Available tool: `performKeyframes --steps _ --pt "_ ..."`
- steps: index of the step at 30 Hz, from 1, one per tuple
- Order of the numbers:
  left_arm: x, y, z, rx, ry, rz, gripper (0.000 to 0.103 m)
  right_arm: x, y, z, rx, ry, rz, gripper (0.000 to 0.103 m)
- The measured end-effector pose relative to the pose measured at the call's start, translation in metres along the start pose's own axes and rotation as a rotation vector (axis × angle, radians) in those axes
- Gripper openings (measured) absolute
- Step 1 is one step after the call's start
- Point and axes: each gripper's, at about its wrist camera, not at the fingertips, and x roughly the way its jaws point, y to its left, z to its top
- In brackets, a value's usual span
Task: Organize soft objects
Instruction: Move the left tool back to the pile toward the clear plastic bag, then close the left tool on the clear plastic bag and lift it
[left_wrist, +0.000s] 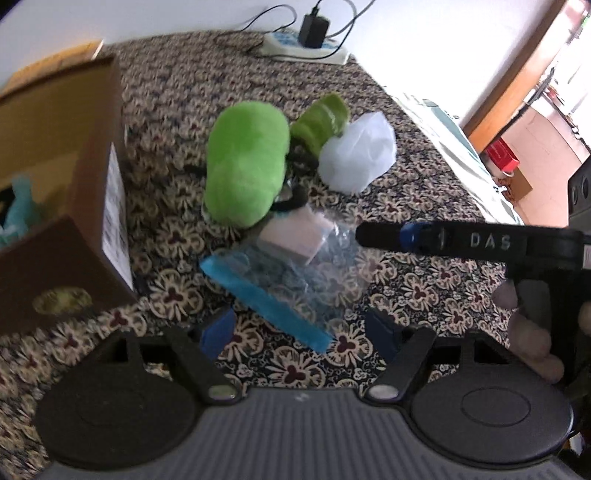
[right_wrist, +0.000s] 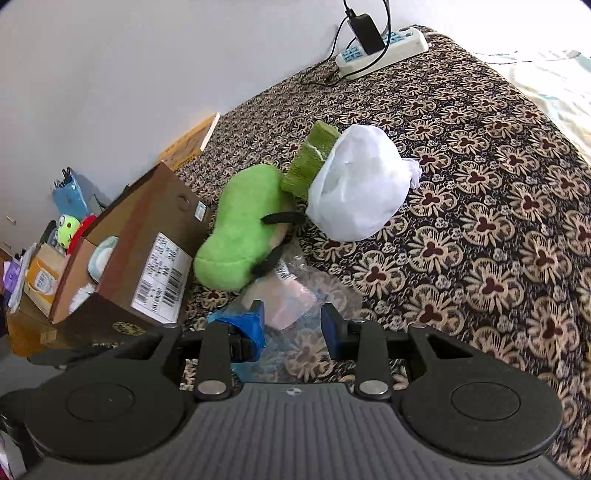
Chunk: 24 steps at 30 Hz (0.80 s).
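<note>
A bright green plush (left_wrist: 243, 162) (right_wrist: 243, 229) lies on the patterned bedspread (right_wrist: 480, 221) beside a darker green soft piece (left_wrist: 321, 118) (right_wrist: 312, 155) and a white plastic bag (left_wrist: 356, 151) (right_wrist: 358, 184). In front of them lies a clear zip bag (left_wrist: 284, 269) (right_wrist: 291, 295) with a blue strip and a pale pink item inside. My left gripper (left_wrist: 299, 332) hovers open just short of the zip bag. My right gripper (right_wrist: 293, 326) (left_wrist: 369, 233) hangs over the same bag, jaws partly apart, and I see nothing pressed between its pads.
An open cardboard box (left_wrist: 74, 177) (right_wrist: 147, 243) stands at the left, with a teal soft toy (left_wrist: 18, 210) inside. A power strip (left_wrist: 303, 44) (right_wrist: 384, 48) with cables lies by the wall. More boxes and a frog plush (right_wrist: 68, 227) sit beyond the box. A hand (left_wrist: 528, 332) holds the right gripper.
</note>
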Motion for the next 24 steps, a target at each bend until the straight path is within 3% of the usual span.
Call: performKeyframes --steps 10,17,24 --pt "0.035 0.012 -0.001 -0.107 0.036 -0.017 0.078 0.032 -0.014 0.029 -0.027 0.049 0.043 0.017" --pt "0.045 0.008 0.006 -0.098 0.007 -0.023 0.082 0.052 -0.023 0.038 -0.005 0.089 0.072 0.017" --pt "0.051 0.004 0.017 -0.098 -0.003 -0.078 0.081 0.049 -0.031 0.034 -0.012 0.135 0.104 0.017"
